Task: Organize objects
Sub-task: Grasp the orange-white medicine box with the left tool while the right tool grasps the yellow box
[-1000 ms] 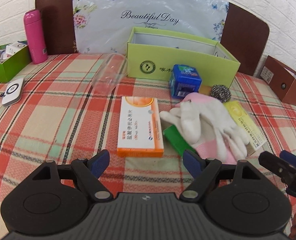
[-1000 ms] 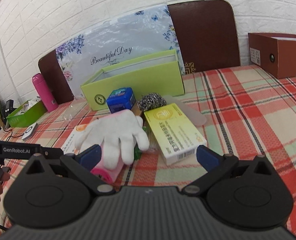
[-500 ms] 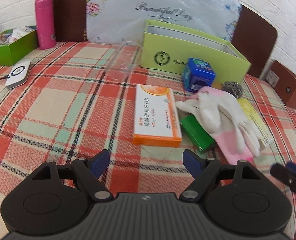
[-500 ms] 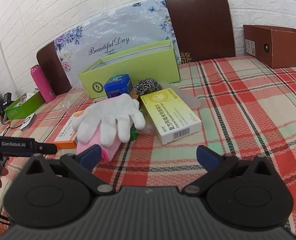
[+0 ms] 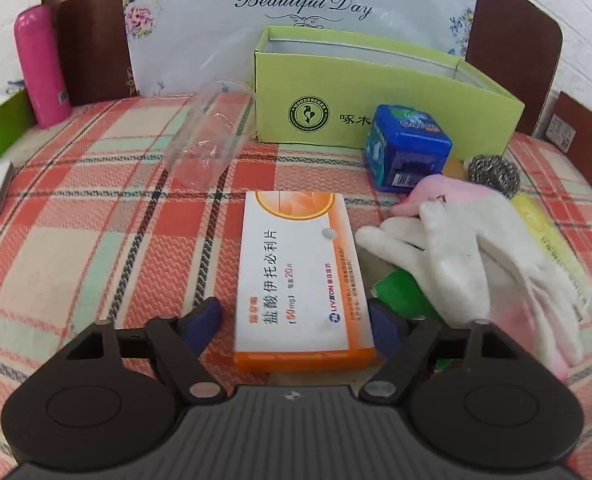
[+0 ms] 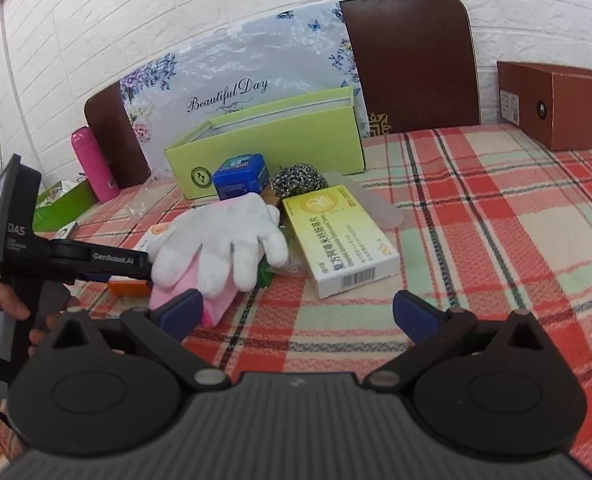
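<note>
A red, green and cream plaid tablecloth (image 5: 96,208) covers the table, with a floral "Beautiful Day" plastic sheet (image 5: 303,4) propped against brown chair backs at the far edge. In front of the sheet stands an open lime-green cardboard box (image 5: 375,92), and a brown cardboard box (image 6: 567,108) sits at the far right. A white knitted glove with a pink cuff (image 5: 475,256) lies draped over a green packet (image 5: 399,292), beside a yellow-and-white medicine carton (image 6: 339,240). An orange-and-white flat medicine carton (image 5: 299,276) lies flat on the cloth between the blue fingertips of the left gripper (image 5: 296,322), whose jaws are closing around its near end; the right pad sits at the carton's edge, the left pad just apart. The right gripper (image 6: 296,312) hovers spread wide over bare cloth, grasping nothing. Behind the glove are a blue square tin (image 5: 407,148), a clear plastic cup lying on its side (image 5: 212,136), a pink flask (image 5: 40,64) and a steel wool scourer (image 5: 493,172).
</note>
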Motion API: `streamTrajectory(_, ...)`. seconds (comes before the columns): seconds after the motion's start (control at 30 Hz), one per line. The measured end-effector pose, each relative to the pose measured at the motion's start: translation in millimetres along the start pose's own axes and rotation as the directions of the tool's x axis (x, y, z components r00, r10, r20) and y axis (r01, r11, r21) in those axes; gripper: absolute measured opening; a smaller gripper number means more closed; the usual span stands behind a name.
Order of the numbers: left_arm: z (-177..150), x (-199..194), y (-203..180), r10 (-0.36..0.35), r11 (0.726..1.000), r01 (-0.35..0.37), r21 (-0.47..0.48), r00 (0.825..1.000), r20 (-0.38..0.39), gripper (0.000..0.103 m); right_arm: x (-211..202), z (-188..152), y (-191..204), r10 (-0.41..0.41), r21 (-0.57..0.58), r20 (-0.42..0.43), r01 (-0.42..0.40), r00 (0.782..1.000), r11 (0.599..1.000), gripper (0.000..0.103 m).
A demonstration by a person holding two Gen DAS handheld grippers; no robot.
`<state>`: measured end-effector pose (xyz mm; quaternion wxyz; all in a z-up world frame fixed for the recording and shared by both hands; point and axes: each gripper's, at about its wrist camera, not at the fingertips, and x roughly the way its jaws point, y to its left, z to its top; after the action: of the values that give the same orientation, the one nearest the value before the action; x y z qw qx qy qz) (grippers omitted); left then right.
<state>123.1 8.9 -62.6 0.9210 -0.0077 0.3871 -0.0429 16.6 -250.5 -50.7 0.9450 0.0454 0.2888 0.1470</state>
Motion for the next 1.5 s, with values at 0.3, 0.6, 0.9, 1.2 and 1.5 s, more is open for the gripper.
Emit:
streamTrajectory(0.3, -32, -42, 14, -0.106, 0.994, 0.106, -0.005, 0.994, -0.041, 0.069, 66, 15, -16, -0.003, -0.164, -0.064, -0.007, 0.998, 0.987, 0.098)
streamTrajectory(0.6, -49, -58, 10, -0.098, 0.993, 0.102, 0.054, 0.993, -0.065, 0.069, 27, -2, -23, -0.105, -0.004, -0.099, 0.105, 0.990, 0.994, 0.069)
streamTrajectory(0.9, -47, -53, -7, -0.050, 0.993, 0.057, 0.103, 0.997, -0.065, 0.076, -23, -30, 7, -0.044, -0.010, -0.161, 0.043, 0.986, 0.999, 0.083)
streamTrajectory(1.2, -28, -34, -12, -0.044, 0.995, 0.049, 0.083, 0.997, -0.060, 0.079, 10, -17, 3, -0.115, -0.003, -0.153, 0.116, 0.982, 0.993, 0.085)
streamTrajectory(1.5, -30, -34, -11, -0.054, 0.994, 0.059, 0.088, 0.997, -0.054, 0.079, 26, -16, 2, -0.150, -0.013, -0.156, 0.150, 0.976, 0.989, 0.084)
